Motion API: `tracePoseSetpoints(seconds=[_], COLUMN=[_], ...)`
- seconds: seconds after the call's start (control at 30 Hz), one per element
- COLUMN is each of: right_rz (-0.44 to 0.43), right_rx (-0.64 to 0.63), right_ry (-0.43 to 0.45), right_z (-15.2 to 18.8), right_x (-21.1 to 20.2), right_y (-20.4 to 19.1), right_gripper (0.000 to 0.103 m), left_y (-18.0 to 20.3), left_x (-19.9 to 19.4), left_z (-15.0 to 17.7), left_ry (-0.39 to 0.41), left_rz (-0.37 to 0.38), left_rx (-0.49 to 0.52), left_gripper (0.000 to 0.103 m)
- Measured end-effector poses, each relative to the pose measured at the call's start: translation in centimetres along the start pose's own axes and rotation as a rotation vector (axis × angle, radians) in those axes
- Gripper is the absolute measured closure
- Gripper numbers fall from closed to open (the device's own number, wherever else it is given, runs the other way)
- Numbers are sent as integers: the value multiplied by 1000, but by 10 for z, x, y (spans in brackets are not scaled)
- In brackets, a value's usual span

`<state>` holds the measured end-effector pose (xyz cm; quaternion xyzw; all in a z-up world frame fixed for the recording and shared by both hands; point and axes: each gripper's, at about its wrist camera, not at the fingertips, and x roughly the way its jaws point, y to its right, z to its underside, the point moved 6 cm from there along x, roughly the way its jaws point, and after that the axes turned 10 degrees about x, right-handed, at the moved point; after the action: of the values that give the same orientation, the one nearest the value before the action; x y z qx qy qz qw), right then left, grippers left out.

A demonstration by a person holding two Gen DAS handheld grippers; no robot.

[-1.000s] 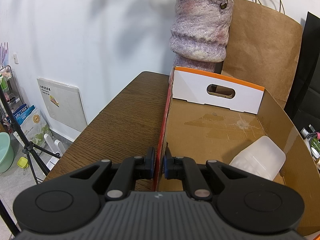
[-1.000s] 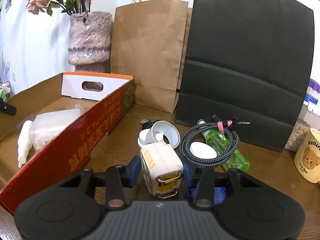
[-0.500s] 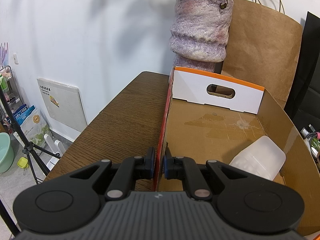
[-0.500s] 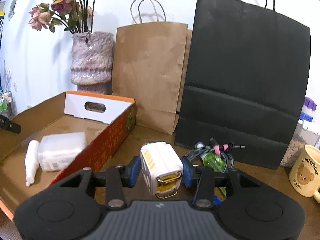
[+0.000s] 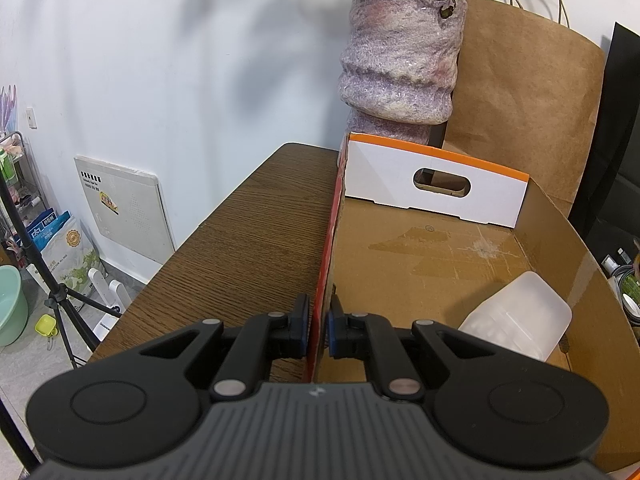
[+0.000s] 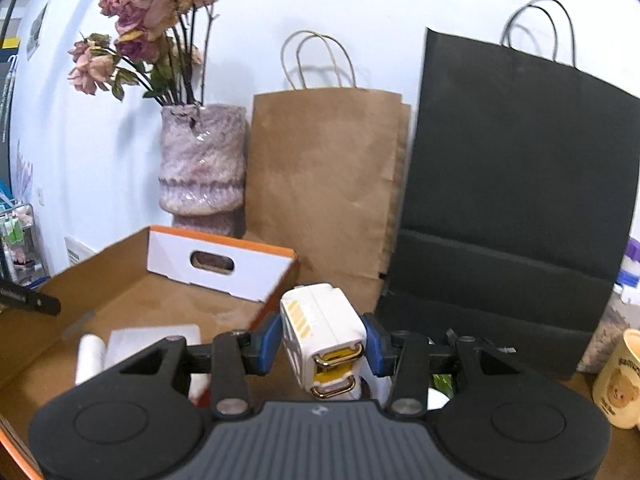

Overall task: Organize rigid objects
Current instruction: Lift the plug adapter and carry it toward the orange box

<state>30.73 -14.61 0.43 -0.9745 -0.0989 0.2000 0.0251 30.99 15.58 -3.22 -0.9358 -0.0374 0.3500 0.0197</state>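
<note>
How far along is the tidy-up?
Done: the white bottle lies in the cardboard box. In hand: right hand-held gripper holds the white charger; left hand-held gripper clamps the box wall. Left: charger goes in, table items remain, mostly hidden.

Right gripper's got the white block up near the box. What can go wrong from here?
1. The white block hangs near the cardboard box wall; it may clip the rim going in.
2. A plastic bottle already lies inside; dropping onto it may knock both.
3. Left gripper pinches the wall; a bump could shift the box.
</note>
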Motion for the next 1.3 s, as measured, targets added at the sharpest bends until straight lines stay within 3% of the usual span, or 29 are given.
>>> tracePoseSetpoints(seconds=[0.6, 0.8, 0.97, 1.3], right_rz=[-135, -155, -159, -184], right_rx=[-44, -47, -75, -96], right_ry=[24, -24, -74, -91], right_z=[-33, -37, -32, -25], right_x=[22, 34, 45, 44], right_y=[-84, -105, -114, -122], right_gripper=[61, 61, 61, 60], left_y=[0, 0, 0, 0], left_x=[0, 0, 0, 0], left_z=[0, 0, -1, -2], left_ry=[1, 1, 2, 2], left_rz=[0, -1, 0, 0], left_rx=[1, 1, 2, 2], left_gripper=[93, 93, 93, 93])
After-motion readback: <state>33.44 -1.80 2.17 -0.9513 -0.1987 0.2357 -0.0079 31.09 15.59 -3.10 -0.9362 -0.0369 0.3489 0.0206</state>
